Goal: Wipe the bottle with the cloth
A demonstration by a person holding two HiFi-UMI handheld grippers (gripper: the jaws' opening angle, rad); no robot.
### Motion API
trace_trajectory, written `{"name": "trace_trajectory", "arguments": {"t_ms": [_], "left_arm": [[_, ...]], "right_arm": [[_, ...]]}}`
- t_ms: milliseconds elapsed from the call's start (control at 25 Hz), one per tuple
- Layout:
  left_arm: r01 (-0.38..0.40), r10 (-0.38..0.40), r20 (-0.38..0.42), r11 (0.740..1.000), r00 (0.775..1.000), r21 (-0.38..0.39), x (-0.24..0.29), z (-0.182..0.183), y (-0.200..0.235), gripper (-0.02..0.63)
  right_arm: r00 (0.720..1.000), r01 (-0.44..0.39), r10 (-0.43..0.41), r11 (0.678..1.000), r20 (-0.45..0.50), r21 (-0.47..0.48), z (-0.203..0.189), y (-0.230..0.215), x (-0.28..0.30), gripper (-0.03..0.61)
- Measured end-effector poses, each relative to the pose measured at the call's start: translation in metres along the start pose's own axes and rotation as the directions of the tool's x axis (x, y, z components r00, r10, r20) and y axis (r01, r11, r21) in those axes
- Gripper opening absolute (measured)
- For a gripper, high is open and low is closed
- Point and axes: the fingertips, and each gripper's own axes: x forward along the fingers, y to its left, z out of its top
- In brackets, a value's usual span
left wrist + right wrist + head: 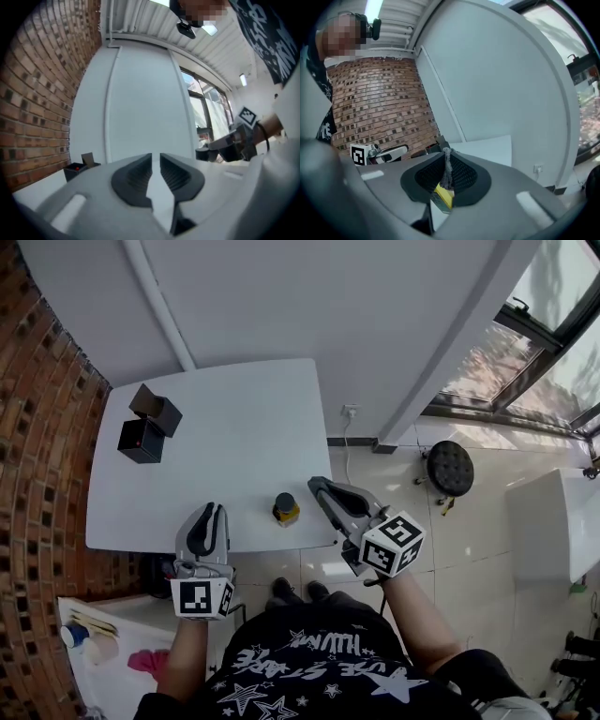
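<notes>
Head view: the bottle (286, 509) stands free near the table's (234, 418) 6 o'clock edge. My left gripper (213, 512) is at its 8 o'clock and my right gripper (316, 486) at its 3 o'clock, neither touching it.

Left gripper view: the jaws are nearly together, with nothing between them.

Right gripper view: the jaws are clenched on the cloth (446, 168). No wiping contact now; I can't tell whether the wiping is finished or yet to come.
</notes>
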Motion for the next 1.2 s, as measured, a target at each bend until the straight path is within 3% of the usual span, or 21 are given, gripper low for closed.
{"name": "trace_trajectory", "arguments": {"t_ms": [120, 360, 520, 1200], "left_arm": [[-0.042, 0.042, 0.013, 0.998, 0.999, -0.041, -0.006, 0.008, 0.000, 0.005], [-0.027, 0.025, -0.051, 0.998, 0.998, -0.049, -0.012, -0.016, -0.022, 0.005], [-0.060, 0.053, -0.079, 0.995, 0.995, -0.085, -0.017, -0.028, -0.029, 0.005], [-0.077, 0.067, -0.106, 0.993, 0.992, -0.094, -0.022, -0.029, -0.037, 0.005]], "right_arm": [[0.998, -0.027, 0.030, 0.998, 0.055, -0.055, 0.018, 0.016, -0.009, 0.035], [0.996, -0.079, 0.084, 0.986, 0.029, -0.149, 0.011, 0.033, -0.018, 0.034], [0.995, -0.095, 0.098, 0.985, 0.012, -0.146, 0.004, 0.035, -0.023, 0.034], [0.996, -0.093, 0.094, 0.989, -0.002, -0.113, -0.007, 0.037, -0.026, 0.034]]}}
